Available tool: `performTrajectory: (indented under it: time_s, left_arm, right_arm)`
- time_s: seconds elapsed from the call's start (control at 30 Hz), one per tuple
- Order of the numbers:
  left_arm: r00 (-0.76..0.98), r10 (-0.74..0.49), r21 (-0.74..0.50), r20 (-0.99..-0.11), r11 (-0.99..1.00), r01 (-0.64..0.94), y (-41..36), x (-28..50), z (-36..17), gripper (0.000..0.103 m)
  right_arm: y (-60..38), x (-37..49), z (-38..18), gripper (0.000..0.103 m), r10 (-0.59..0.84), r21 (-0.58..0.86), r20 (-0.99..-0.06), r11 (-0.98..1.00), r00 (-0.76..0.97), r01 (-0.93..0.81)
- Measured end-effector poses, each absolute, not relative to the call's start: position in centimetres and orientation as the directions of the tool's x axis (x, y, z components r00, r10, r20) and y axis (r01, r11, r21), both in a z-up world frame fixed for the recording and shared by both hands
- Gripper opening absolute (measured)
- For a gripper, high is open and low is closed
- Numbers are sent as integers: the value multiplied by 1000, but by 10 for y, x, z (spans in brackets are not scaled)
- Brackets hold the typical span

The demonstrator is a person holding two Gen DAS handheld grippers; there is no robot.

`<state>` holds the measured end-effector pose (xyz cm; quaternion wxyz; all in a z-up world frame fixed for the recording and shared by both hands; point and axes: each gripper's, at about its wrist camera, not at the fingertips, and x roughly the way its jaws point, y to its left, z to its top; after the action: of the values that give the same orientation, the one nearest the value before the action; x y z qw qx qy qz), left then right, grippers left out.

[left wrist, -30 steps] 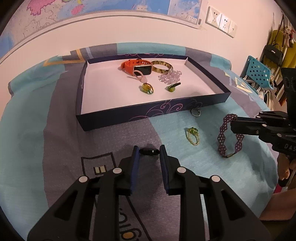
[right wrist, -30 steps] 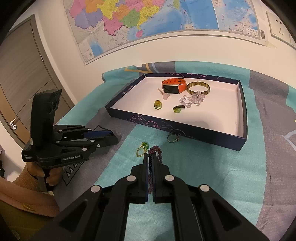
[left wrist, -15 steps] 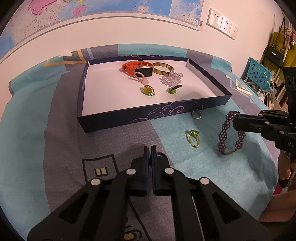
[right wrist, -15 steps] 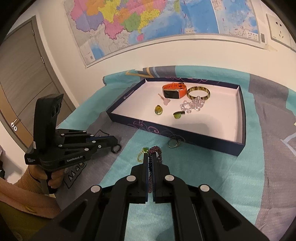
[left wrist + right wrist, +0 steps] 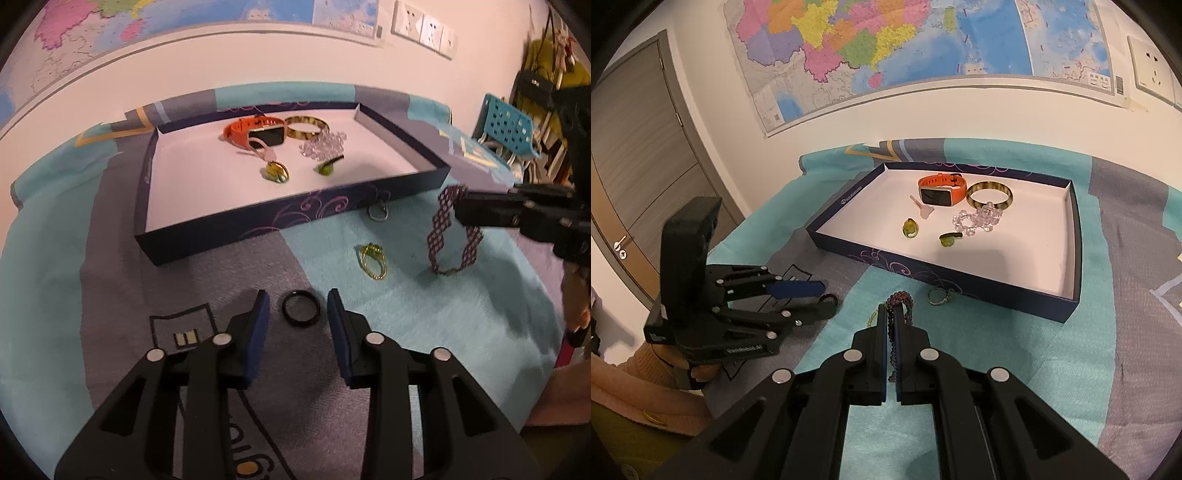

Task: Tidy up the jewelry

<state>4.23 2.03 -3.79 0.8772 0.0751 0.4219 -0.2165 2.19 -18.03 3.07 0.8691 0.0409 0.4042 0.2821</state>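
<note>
Beaded bracelet (image 5: 900,306): lower part hidden between the right gripper's (image 5: 891,321) closed jaws in the right view.
Gold ring (image 5: 873,316): only a sliver shows behind the left jaw there.
Black ring (image 5: 829,300): half covered by the left gripper (image 5: 816,295) in the right view.
Person's hand (image 5: 701,371): mostly hidden under that gripper's body.
Map (image 5: 184,22): cut off by the top edge.
Small silver ring (image 5: 377,213): too blurred to tell its detail.

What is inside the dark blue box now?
The box holds an orange smartwatch, bangle, crystal bracelet, pink key and two green pieces. Nothing looks covered.
</note>
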Motion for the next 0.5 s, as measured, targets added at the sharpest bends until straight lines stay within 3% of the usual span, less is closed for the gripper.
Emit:
performTrajectory:
  time_s: [0.07,0.5]
  left_arm:
    - [553,-308,-40,-774,895,444,19,42,-38,23]
    - [581,-328,-54,-745,898,437,21,40,-24,23]
  right_arm:
    - [-181,23,31,2,522,297,-679,838,516,-457]
    - [-179,27,39,2,529,290,-665,833,527,-471]
